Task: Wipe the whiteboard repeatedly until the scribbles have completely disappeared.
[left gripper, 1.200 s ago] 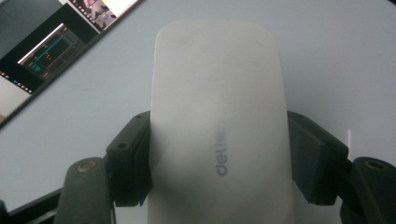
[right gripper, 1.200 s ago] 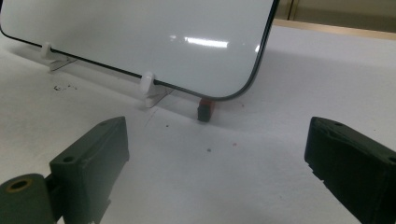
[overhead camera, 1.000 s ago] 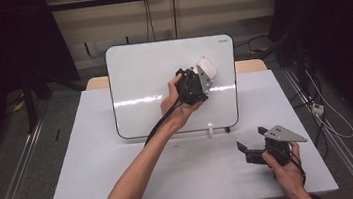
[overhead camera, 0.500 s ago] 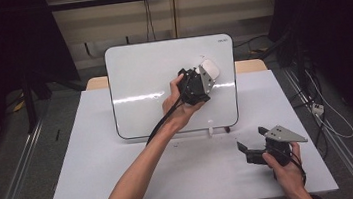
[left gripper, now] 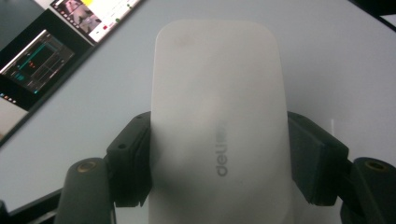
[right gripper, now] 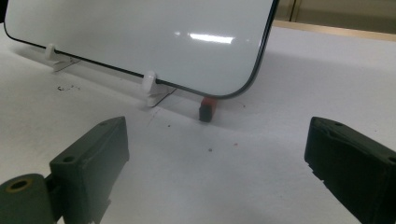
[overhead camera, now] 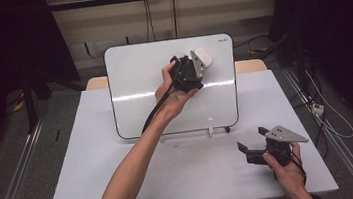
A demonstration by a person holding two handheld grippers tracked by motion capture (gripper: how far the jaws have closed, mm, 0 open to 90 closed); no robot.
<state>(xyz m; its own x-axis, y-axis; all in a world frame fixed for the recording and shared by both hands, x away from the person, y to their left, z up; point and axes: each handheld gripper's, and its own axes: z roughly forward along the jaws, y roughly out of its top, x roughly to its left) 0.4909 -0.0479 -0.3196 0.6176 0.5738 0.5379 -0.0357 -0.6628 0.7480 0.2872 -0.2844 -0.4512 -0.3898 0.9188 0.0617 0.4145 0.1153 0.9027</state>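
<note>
A white board [overhead camera: 132, 84] stands upright on small white feet at the back of the table. My left gripper [overhead camera: 199, 64] is shut on a white eraser [overhead camera: 203, 56] and holds it against the board's upper right part. In the left gripper view both black jaws press on the sides of the eraser [left gripper: 217, 116], which bears grey lettering, with the board's surface [left gripper: 327, 60] behind it. My right gripper [overhead camera: 250, 144] rests open near the table's front right, nothing between its jaws; in the right gripper view it [right gripper: 219, 158] faces the board's lower corner [right gripper: 140, 32].
The white table top [overhead camera: 123, 176] carries the board. A small red and black piece [right gripper: 207, 108] lies under the board's corner, beside a white foot [right gripper: 150, 84]. Cables hang on the wall behind and lie on the floor at the right [overhead camera: 327, 112].
My left gripper has moved up the board with the eraser in it. The right gripper has stayed where it was.
</note>
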